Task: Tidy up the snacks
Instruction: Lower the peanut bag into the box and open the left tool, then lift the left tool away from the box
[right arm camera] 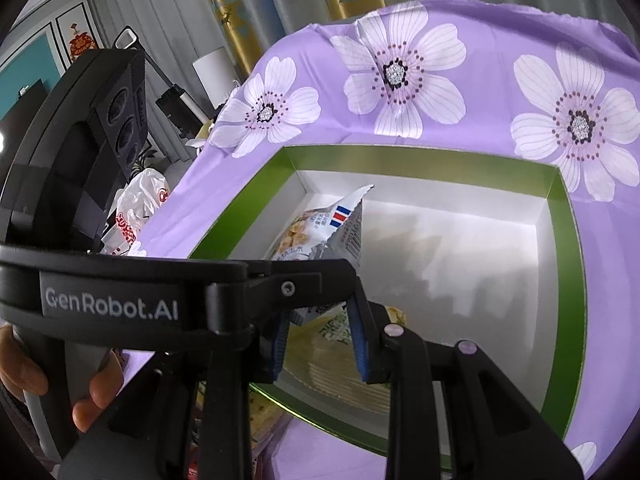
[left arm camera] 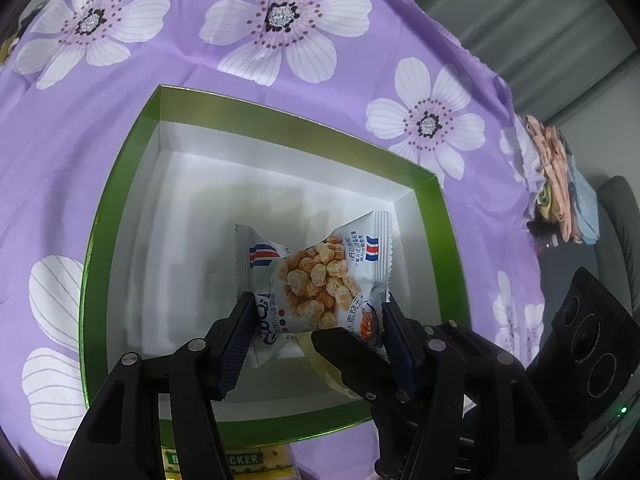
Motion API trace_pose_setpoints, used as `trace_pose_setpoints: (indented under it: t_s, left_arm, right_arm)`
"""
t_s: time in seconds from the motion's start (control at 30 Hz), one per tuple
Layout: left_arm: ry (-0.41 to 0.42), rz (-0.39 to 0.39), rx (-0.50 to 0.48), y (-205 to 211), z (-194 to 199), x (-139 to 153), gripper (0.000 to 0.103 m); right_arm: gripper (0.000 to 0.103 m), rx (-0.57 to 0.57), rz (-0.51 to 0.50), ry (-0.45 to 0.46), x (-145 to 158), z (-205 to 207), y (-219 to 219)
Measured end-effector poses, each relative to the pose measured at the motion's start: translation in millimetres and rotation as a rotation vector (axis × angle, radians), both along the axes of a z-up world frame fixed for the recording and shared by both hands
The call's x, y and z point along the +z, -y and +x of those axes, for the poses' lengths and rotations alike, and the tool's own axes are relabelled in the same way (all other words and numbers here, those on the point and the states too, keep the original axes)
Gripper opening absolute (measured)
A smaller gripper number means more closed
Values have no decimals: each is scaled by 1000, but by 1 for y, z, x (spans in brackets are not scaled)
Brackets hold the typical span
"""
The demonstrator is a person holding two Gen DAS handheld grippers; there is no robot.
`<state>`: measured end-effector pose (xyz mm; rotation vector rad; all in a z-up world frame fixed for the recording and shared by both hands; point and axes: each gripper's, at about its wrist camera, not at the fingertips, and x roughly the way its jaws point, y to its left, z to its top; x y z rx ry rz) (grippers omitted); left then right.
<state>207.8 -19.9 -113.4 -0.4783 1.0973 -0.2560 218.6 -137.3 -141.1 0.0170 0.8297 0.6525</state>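
Purple floral cloth (left arm camera: 192,128), grey curtains (right arm camera: 168,12)

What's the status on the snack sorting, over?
Left gripper clamps white snack packet over green box. Right gripper shut on yellow-green packet. Nothing blocking.

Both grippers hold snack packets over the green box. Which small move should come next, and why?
Probably open the left gripper: its white snack packet already hangs inside the green box, above the bare white floor, so it would drop in cleanly.
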Motion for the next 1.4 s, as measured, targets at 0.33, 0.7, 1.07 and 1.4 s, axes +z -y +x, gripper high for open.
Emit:
trace_pose_setpoints:
  t_s: [0.33,0.7,1.07,1.4]
  left_arm:
    - [-14,10,-2,1,4,-3,61]
    - [-25,21,-2,2,5,-7,61]
    - [-18,53,12,2,3,-8,61]
    - [15,102,30,1,-5,8,67]
  right_arm:
    - [30,10,-11,-15,-2,1,-2]
    - [30,7,-16,-33,-6,3,-3]
    - [39,2,-28,-24,-4,0,-1]
    - [48,-10,-20,8,7,-10,6]
